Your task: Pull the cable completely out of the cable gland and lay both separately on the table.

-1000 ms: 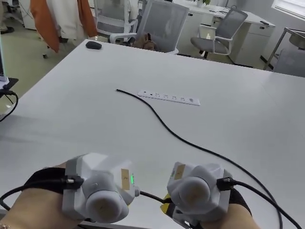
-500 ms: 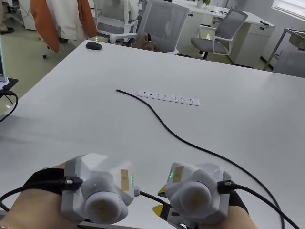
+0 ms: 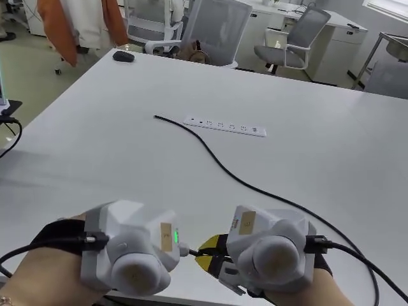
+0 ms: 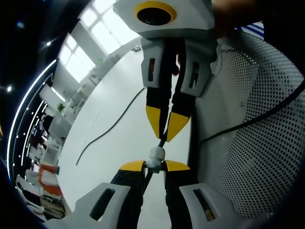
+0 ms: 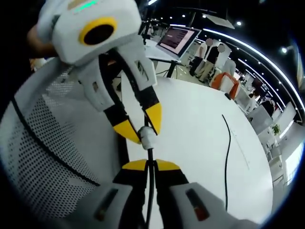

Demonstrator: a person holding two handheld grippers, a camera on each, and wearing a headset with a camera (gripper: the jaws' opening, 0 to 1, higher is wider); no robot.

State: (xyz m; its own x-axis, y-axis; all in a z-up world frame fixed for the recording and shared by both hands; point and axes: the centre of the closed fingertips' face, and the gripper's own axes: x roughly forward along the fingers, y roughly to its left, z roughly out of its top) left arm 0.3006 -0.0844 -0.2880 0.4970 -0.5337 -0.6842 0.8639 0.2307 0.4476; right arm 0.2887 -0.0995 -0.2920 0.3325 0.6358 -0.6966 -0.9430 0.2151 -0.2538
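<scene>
Since second earlier your right gripper (image 5: 148, 165) had rolled, baring yellow tips toward left gripper (image 4: 155, 166). Left pinched white cable gland (image 4: 155, 158); right pinched cable (image 5: 149, 153) just beside it, over table (image 3: 95, 146) near edge. Risk: skewed tug could slip cable through jaws. Gripper stickers, power strip (image 3: 224, 127) marks unreadable

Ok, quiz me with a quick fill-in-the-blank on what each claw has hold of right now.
1. The left claw is shut on the small white ____.
2. The right claw is shut on the thin black ____ just next to it.
3. Farther along the table, a long white ____ lies beside that same black line.

Missing words: cable gland; cable; power strip.
</scene>
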